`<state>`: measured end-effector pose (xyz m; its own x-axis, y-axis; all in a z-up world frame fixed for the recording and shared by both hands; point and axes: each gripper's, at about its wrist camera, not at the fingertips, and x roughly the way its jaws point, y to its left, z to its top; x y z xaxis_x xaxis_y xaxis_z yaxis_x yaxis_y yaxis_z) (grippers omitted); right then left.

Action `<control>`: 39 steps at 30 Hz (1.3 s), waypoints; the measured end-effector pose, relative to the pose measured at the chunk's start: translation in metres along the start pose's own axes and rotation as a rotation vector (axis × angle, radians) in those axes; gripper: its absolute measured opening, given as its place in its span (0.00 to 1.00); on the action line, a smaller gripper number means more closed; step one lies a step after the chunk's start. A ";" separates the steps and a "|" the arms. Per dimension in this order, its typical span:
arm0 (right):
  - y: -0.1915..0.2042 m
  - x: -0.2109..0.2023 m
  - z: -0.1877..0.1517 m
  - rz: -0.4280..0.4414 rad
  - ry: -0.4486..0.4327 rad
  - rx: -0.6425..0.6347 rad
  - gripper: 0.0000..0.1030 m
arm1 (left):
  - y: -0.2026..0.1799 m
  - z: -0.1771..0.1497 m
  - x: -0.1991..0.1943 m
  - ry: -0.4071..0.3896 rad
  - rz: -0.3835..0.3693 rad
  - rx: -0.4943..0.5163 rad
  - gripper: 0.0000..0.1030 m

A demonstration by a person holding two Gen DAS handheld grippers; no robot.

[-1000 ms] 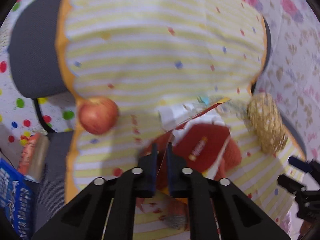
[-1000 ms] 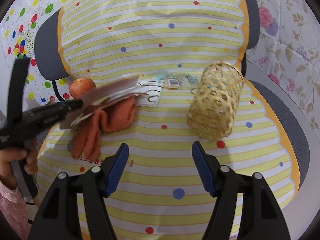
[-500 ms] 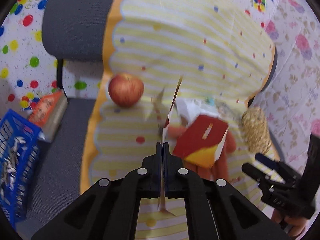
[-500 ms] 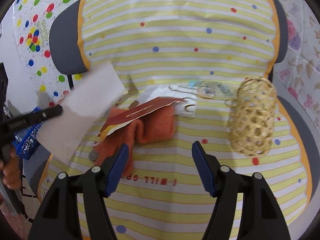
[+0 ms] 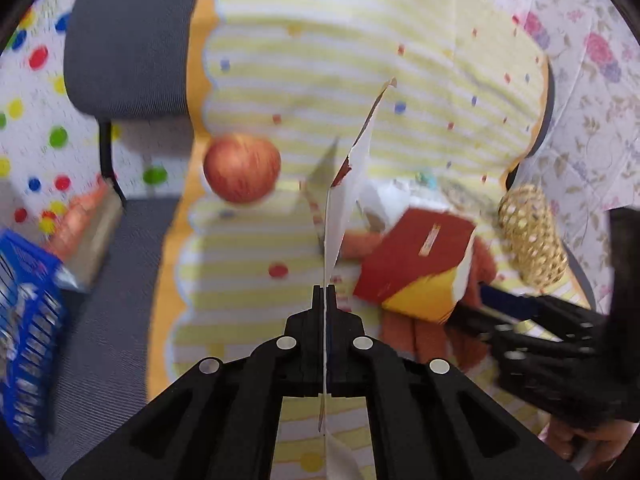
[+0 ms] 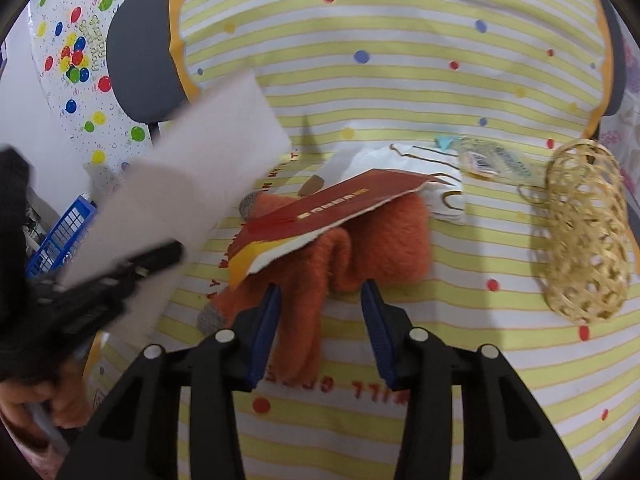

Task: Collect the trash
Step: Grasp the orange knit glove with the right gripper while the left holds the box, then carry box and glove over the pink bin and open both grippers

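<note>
My left gripper (image 5: 325,292) is shut on a torn white sheet of paper (image 5: 352,184), held up edge-on above the striped cloth; the right wrist view shows that paper (image 6: 192,184) broadside at the left. A red and yellow torn wrapper (image 6: 340,204) lies on an orange knitted glove (image 6: 380,248). My right gripper (image 6: 322,300) is low over the glove with its jaws closing; the glove's fingers lie between the blue pads, and no firm pinch shows. Behind lie a white crumpled wrapper (image 6: 436,168) and a clear plastic wrapper (image 6: 492,160).
A wicker tube (image 6: 584,232) lies on its side at the right. A red apple (image 5: 242,168) rests on the cloth to the left. A blue crate (image 5: 24,320) and an orange pack (image 5: 84,228) sit beside the grey chair seat (image 5: 120,280).
The left gripper has carried the white paper up and leftward off the pile. The right gripper has moved forward onto the glove and its jaws have narrowed.
</note>
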<state>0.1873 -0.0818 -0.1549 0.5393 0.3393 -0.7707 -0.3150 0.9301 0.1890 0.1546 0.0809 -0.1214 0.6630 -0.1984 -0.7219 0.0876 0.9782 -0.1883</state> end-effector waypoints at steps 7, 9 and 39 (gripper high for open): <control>0.000 -0.020 0.026 -0.013 -0.075 -0.032 0.07 | 0.000 0.024 -0.027 -0.045 0.011 -0.020 0.00; -0.001 -0.040 0.045 -0.040 -0.127 -0.052 0.07 | -0.003 0.029 -0.032 -0.060 0.007 -0.026 0.00; -0.059 -0.198 -0.088 -0.188 -0.297 0.079 0.07 | -0.127 -0.064 -0.071 -0.018 -0.143 0.140 0.00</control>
<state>0.0305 -0.2161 -0.0675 0.7891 0.1767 -0.5883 -0.1336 0.9842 0.1164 0.0484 -0.0334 -0.0889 0.6492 -0.3358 -0.6825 0.2835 0.9394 -0.1926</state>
